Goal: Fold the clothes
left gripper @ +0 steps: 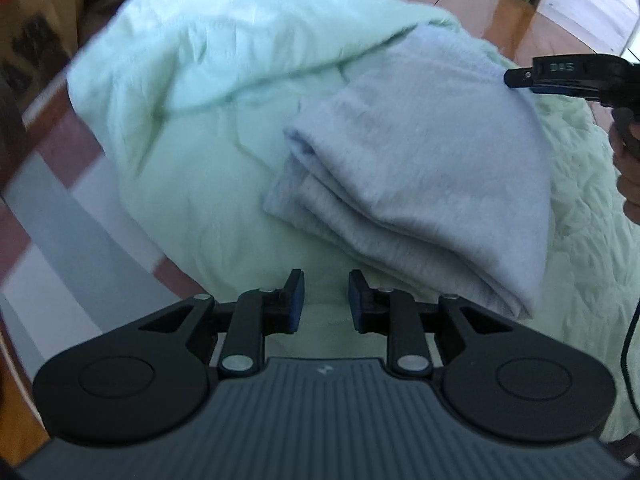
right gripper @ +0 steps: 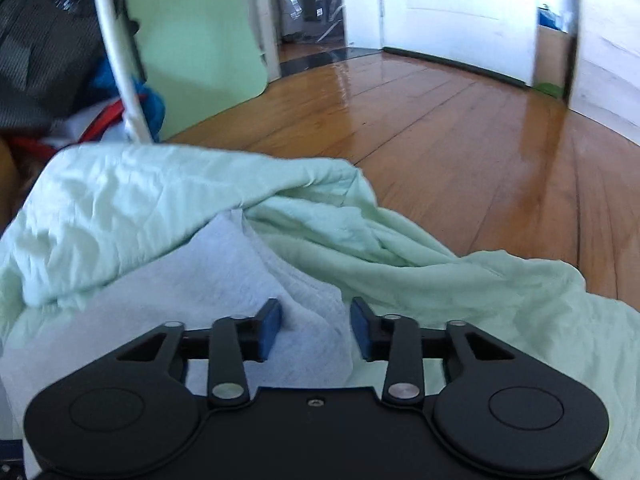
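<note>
Both the left gripper [left gripper: 326, 300] and right gripper [right gripper: 316, 330] hover with fingers parted and empty over a folded grey garment [left gripper: 420, 184] on rumpled pale green bedding [left gripper: 192, 120], whose loose layers could slide apart if nudged

From the left wrist we look down, close over a folded grey garment [left gripper: 420, 184] on a pale green quilt [left gripper: 192, 128]; our right-wrist view faces low across both toward the far floor [right gripper: 460, 152].
</note>
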